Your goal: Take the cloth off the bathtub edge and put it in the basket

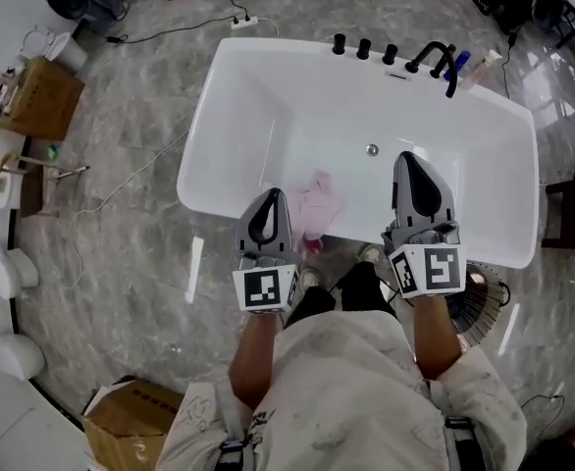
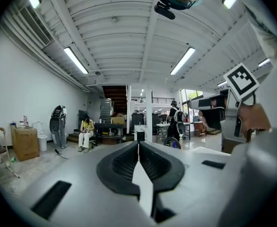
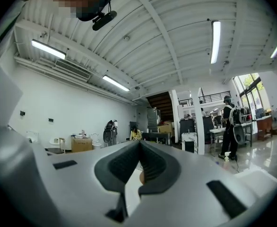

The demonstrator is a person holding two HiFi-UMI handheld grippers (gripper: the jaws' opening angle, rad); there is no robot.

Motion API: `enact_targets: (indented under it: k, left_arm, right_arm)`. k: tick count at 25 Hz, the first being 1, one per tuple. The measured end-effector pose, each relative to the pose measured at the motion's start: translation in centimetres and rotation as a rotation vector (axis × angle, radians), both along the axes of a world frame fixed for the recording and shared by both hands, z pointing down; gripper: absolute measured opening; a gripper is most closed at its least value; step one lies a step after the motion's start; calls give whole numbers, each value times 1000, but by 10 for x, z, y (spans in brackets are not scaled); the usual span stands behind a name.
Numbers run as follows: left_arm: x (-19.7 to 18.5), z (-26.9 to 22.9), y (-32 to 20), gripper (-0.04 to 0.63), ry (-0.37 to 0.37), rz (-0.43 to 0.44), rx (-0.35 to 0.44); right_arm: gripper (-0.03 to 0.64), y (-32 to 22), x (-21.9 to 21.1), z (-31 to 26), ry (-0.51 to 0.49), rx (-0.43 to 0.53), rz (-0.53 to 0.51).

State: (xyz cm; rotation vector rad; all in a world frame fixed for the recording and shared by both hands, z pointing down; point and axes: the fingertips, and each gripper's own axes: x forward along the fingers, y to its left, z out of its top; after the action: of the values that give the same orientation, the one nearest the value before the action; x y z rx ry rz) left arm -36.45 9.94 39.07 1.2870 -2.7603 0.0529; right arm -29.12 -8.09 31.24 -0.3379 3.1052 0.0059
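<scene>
The left tongs (image 1: 272, 196) are closed and empty; the pink cloth (image 1: 318, 204) lies just right of them on the bathtub (image 1: 205, 140) edge, short of the right tongs (image 1: 409, 162), also closed on nothing. It looks light, soft and limp, so pinch a raised fold.

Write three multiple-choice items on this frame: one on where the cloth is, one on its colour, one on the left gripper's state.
1. Where is the cloth? A over the taps; B on the bathtub near edge; C on the floor.
2. Its colour? A blue; B pink; C green.
3. The left gripper is: A wide open; B shut on the cloth; C shut, empty.
Key: 1 B, it drapes the near rim; 2 B, plainly pink; 3 C, its jaws meet with nothing between.
</scene>
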Motion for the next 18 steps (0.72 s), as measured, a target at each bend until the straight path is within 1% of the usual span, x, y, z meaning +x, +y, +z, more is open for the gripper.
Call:
enact_targets:
  k: [6, 9, 12, 18]
  left_arm:
    - [7, 41, 2, 8, 38, -8, -64]
    - [12, 69, 6, 8, 80, -15, -106]
    - [16, 100, 11, 8, 120, -13, -173]
    - [24, 155, 16, 8, 210, 15, -285]
  right_arm:
    - [-11, 0, 0, 36, -2, -27, -17]
    - [-11, 0, 2, 60, 30, -55, -22]
    - [-11, 2, 2, 79, 67, -71, -38]
    - [-12, 11, 0, 105, 134, -84, -78]
